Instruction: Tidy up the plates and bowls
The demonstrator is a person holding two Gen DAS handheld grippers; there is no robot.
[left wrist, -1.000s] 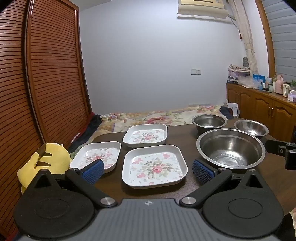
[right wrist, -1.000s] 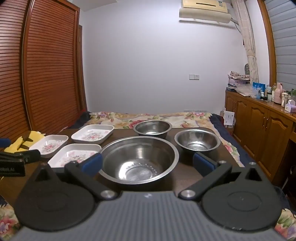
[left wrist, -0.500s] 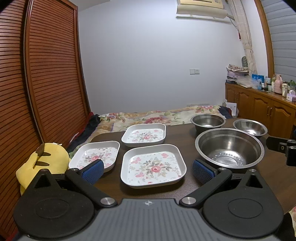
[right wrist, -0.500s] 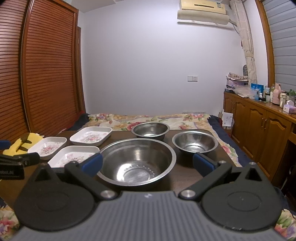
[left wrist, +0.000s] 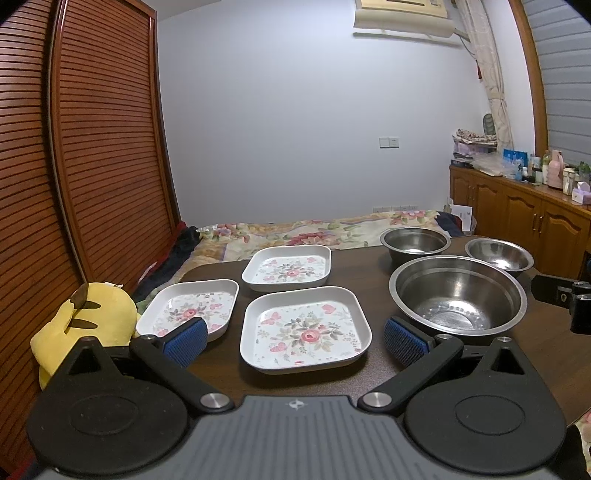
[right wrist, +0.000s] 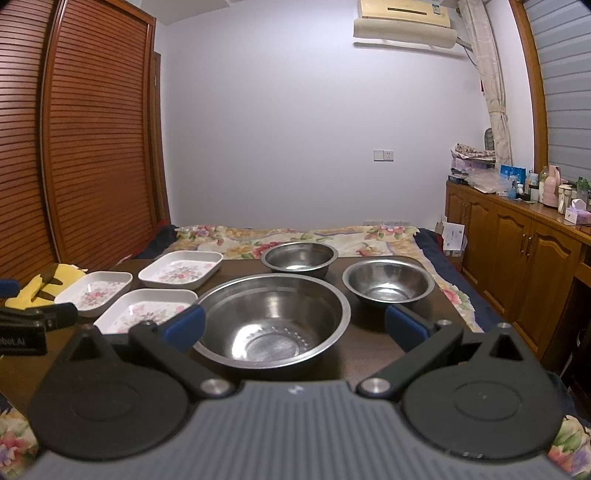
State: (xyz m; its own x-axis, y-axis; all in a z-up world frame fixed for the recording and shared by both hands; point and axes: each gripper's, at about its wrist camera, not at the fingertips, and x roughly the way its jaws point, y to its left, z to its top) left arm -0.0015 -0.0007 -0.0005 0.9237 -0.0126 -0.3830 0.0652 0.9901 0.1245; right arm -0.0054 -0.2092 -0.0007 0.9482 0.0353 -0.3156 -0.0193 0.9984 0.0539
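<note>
Your left gripper (left wrist: 293,338) and right gripper (right wrist: 293,326) both gape empty. Three plates (left wrist: 304,330) sit left on the table (left wrist: 369,266), three bowls (right wrist: 271,319) right, sorted for stacking.

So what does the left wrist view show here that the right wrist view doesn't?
Only the left wrist view shows the left gripper open above the nearest flowered plate, and the whole yellow plush toy.

Only the right wrist view shows the right gripper open over the big steel bowl, plus the table's right edge with the bedspread beyond it.

Both show three flowered plates, three steel bowls, the air conditioner and the wooden cabinets.
</note>
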